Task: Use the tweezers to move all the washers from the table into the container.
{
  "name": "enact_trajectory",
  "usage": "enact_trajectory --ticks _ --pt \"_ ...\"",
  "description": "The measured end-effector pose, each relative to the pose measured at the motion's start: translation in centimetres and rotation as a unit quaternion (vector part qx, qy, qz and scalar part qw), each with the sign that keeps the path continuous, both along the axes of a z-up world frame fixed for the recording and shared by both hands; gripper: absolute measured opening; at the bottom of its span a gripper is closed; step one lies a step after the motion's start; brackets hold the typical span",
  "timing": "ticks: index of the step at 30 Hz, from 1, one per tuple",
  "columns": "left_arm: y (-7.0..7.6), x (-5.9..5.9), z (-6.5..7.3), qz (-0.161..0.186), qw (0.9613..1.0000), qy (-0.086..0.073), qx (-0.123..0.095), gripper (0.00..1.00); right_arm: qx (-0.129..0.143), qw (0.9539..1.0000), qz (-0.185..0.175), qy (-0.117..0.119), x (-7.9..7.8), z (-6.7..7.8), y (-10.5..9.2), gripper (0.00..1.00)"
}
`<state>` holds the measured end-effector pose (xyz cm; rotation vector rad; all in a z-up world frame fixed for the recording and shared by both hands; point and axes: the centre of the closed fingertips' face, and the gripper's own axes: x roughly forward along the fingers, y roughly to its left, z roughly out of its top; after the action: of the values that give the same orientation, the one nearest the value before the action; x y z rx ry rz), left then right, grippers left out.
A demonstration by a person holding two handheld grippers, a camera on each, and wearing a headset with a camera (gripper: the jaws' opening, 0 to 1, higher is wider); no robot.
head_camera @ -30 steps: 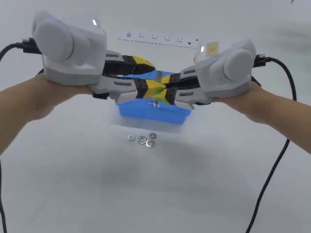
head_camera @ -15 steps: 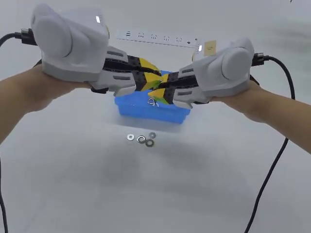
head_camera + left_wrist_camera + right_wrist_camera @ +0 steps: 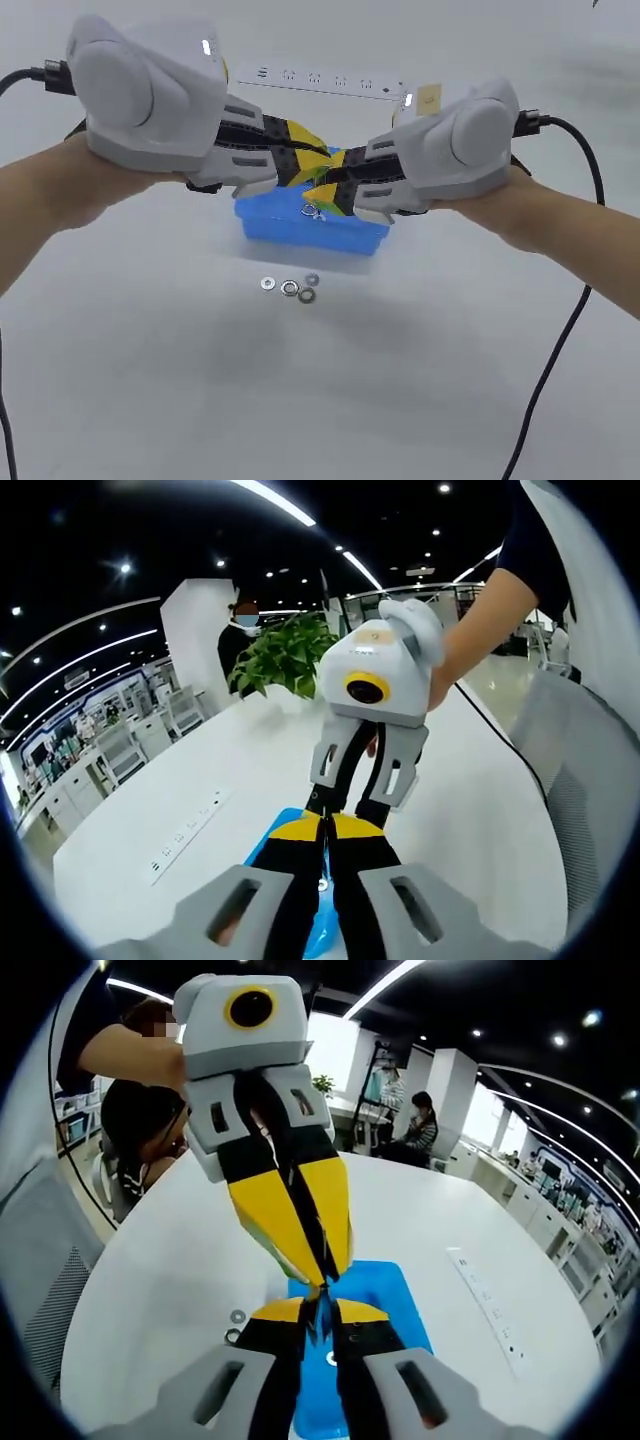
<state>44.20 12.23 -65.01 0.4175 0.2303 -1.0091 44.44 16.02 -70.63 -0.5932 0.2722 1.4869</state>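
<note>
My left gripper (image 3: 305,168) and right gripper (image 3: 330,195) meet tip to tip above the blue container (image 3: 280,222). Both are shut, pinching thin tweezers (image 3: 316,205) between their yellow jaws. A small washer (image 3: 313,213) hangs at the tweezers' tip over the container. In the right gripper view my jaws (image 3: 322,1322) close on the thin tweezers, the left gripper (image 3: 322,1278) comes down from above, and the container (image 3: 385,1305) lies below. Several washers (image 3: 290,288) lie on the white table in front of the container, two of them washers (image 3: 237,1317) left of it.
A white power strip (image 3: 325,82) lies behind the container. Black cables (image 3: 575,300) trail from the grippers across the right side. The white table (image 3: 300,400) stretches open toward me. People sit in the background (image 3: 425,1125).
The left gripper has closed in slightly on the right one above the container. The washer still hangs at the tweezers' tip, and the washers on the table are unmoved.
</note>
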Motion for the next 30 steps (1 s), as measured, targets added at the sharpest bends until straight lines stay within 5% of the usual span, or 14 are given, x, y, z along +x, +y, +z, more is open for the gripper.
enact_trajectory --ticks 13,20,23,30 --pt "1.6 0.0 1.0 0.027 0.9995 -0.015 0.006 0.05 -0.003 0.9992 -0.040 -0.006 0.7 0.4 -1.6 0.28" --pt "1.5 -1.5 1.4 0.031 0.9994 -0.011 -0.005 0.05 0.012 0.9962 -0.086 0.005 0.4 1.1 -3.0 0.43" --pt "1.4 -2.3 1.4 0.027 0.9996 -0.013 -0.001 0.05 -0.004 0.9939 -0.110 -0.010 0.4 1.0 -4.2 0.45" --pt "1.8 -4.0 2.0 0.024 0.9995 -0.019 -0.004 0.05 0.014 0.9887 -0.148 0.017 -1.1 1.3 -6.1 0.59"
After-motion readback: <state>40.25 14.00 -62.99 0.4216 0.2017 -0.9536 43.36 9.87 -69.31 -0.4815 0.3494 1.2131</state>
